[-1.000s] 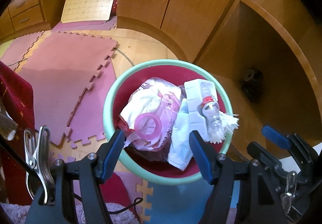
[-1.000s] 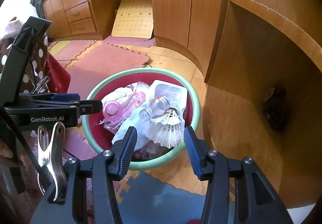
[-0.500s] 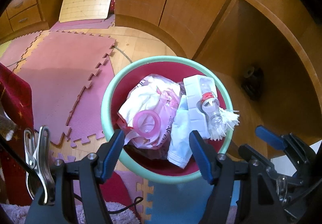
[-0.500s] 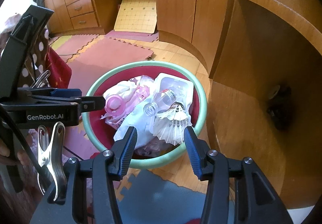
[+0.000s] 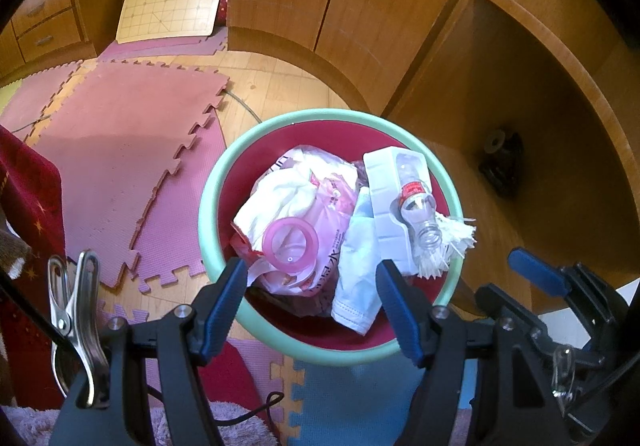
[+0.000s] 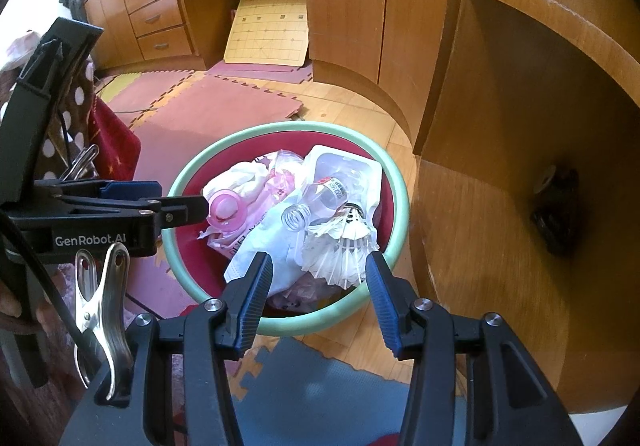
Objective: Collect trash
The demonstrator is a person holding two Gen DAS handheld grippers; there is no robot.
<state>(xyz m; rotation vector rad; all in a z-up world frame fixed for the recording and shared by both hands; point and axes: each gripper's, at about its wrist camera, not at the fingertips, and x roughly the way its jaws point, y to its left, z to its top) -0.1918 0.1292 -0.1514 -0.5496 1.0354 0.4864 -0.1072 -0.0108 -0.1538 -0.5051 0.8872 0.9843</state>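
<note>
Though heaped, one bottle (image 6: pixel 320 197), two shuttlecocks (image 6: pixel 344 246).

Both grippers hang tilted down over the near rim of the bin (image 5: pixel 208 205): left gripper (image 5: pixel 312 300) gaping empty, right gripper (image 6: pixel 316 286) narrower, seemingly empty too.

I see the bin (image 5: pixel 208 205) on the floor, just before the cabinet (image 5: pixel 360 5). In it, the bottle (image 6: pixel 320 197) lies on the tray (image 6: pixel 352 169), shuttlecocks (image 6: pixel 340 246) beside it, the bag (image 5: pixel 320 213) to their left. Foam mats (image 5: pixel 120 149) lie left of the bin.
</note>
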